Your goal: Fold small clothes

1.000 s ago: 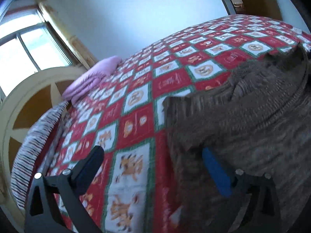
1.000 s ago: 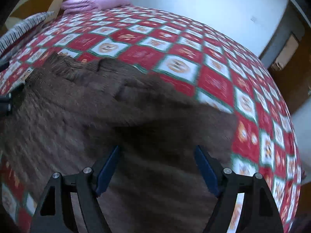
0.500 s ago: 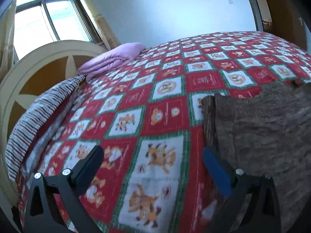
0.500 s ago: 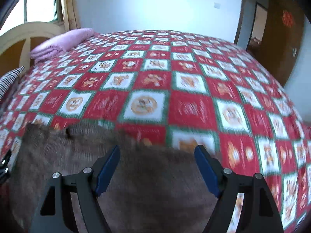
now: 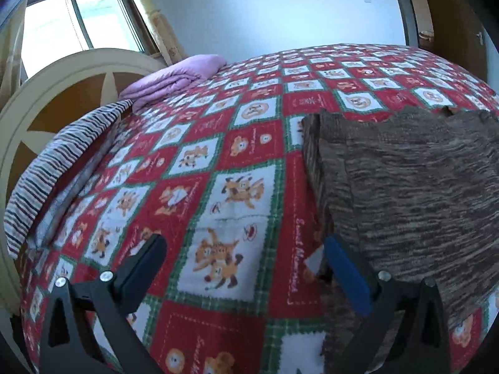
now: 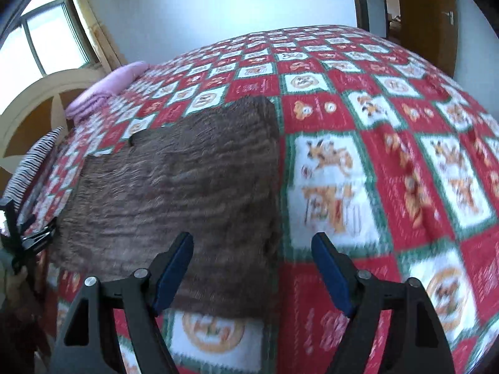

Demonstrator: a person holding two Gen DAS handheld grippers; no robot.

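A brown knitted garment (image 6: 187,187) lies flat on the red patchwork bedspread (image 6: 389,162), folded into a rough rectangle. In the left wrist view the same garment (image 5: 414,187) fills the right side. My left gripper (image 5: 246,258) is open over bare bedspread, its right finger (image 5: 346,280) beside the garment's left edge. My right gripper (image 6: 252,261) hovers above the garment's near right corner. Its jaws are closing, with nothing pressed between them. The other gripper (image 6: 21,237) shows at the far left edge of the right wrist view.
A folded pink blanket (image 5: 177,81) and a striped cloth (image 5: 59,159) lie by the cream headboard (image 5: 40,93) on the left. A window (image 5: 78,25) is behind it. A brown door (image 6: 427,21) stands at the far right.
Both grippers drew back off the garment toward its two sides, and both views rolled level. The garment now lies flat and folded. The right jaws narrowed.
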